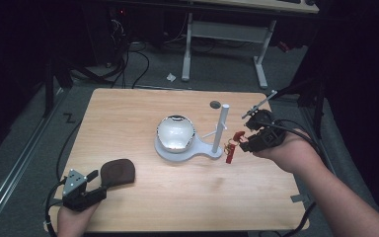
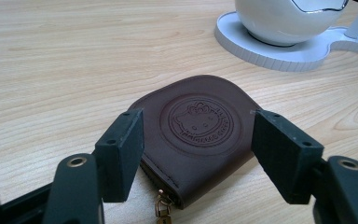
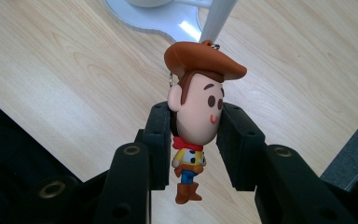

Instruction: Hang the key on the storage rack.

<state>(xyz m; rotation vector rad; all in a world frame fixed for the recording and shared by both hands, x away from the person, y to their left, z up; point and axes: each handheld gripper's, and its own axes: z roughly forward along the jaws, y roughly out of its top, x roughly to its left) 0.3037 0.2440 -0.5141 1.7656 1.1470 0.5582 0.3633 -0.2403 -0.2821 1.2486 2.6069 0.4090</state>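
Beside the white stand's post [image 1: 221,129], my right gripper [image 3: 196,135] clamps the cowboy keychain [image 3: 196,116] by its head; I judge its ring must meet the peg squarely, while my left gripper [image 2: 198,154] straddles the brown pouch [image 2: 196,135], wide open.

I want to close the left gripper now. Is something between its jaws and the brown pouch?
Nothing visible. The left gripper is open, one jaw on each side of the brown pouch, which lies flat on the table.

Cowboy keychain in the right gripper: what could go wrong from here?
1. The right gripper pinches the cowboy keychain only by its rounded head, so it might slip or swivel.
2. It hangs close to the white stand's post; a bump could shift the stand and the bowl on it.
3. The left gripper straddles the brown pouch with its jaws open, so the pouch could slide.
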